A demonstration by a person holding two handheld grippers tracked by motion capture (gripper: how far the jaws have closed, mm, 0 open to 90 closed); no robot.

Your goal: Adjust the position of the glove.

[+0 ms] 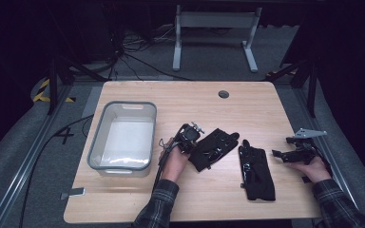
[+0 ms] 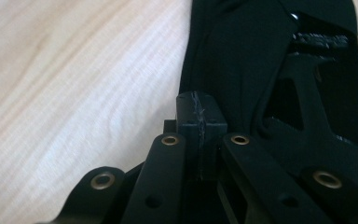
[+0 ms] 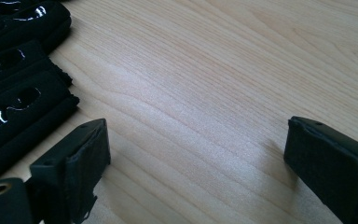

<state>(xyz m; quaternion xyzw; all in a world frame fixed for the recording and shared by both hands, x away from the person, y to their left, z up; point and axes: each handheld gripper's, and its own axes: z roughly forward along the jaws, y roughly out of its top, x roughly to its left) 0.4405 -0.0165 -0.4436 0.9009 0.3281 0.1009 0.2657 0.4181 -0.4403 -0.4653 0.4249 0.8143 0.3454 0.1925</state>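
- I read the step in hand as the pick-up of the left glove [image 1: 214, 148], a black glove lying flat on the bench [image 1: 180, 199] near its middle, just right of my left gripper [image 1: 193, 136].
- In the left gripper view the fingers [image 2: 200, 122] are pressed together, with the edge of that glove's black fabric [image 2: 242, 70] right at their tips; I judge they pinch its hem, though I cannot tell how much cloth is caught.
- The left hand [image 1: 173, 161] lies low on the bench, forearm coming in from the near edge, gripper pointing right and away toward the glove.
- A second glove [image 1: 255, 171] lies flat, well apart from the first, between the two grippers.
- The right gripper [image 1: 292, 153] rests near the right edge, held level and pointing left at that glove, its fingers [image 3: 81, 158] spread wide over bare wood, holding nothing.
- Next, I think, comes a lift and a carry left to the grey bin [image 1: 97, 142], so the pinch must hold as the limp fabric hangs.
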